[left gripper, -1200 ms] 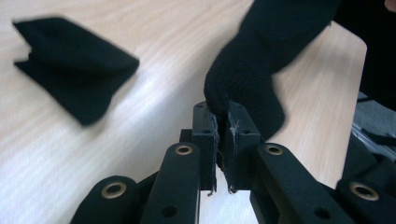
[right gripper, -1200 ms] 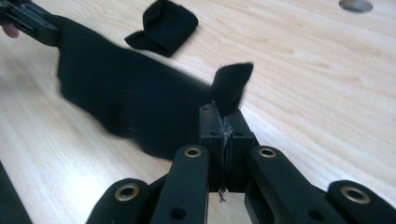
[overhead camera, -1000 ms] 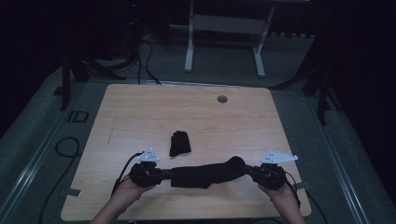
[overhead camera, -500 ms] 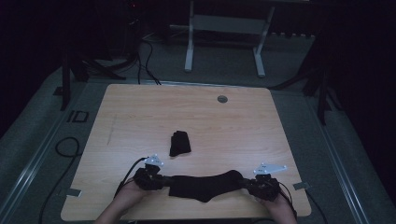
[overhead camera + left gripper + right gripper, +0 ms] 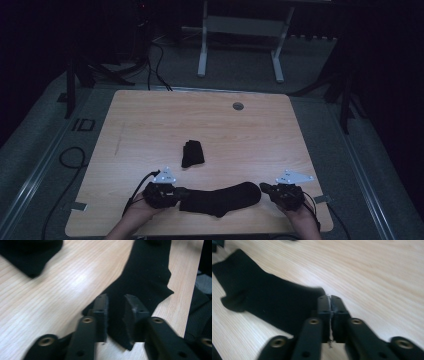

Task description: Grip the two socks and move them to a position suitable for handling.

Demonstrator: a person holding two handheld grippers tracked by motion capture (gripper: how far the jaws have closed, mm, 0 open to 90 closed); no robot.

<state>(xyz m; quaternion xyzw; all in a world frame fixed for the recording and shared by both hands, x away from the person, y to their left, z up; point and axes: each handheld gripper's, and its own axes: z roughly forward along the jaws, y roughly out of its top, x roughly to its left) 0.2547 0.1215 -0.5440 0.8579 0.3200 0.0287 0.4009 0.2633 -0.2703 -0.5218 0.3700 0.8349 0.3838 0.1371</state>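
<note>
my right gripper [image 5: 330,300]: jaws pressed together at the sock's [image 5: 220,199] end, just closed. my left gripper [image 5: 115,305]: jaws slightly apart over the other end, no clear pinch. sock: flat near the table's [image 5: 150,115] front edge; folded sock [image 5: 192,153] beyond. step: laying out. next: fold it.

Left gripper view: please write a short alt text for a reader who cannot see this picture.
Two black jaws of the left gripper stand slightly apart over one end of a black sock lying flat on a light wooden table. Another dark cloth lies at the upper left corner.
</note>
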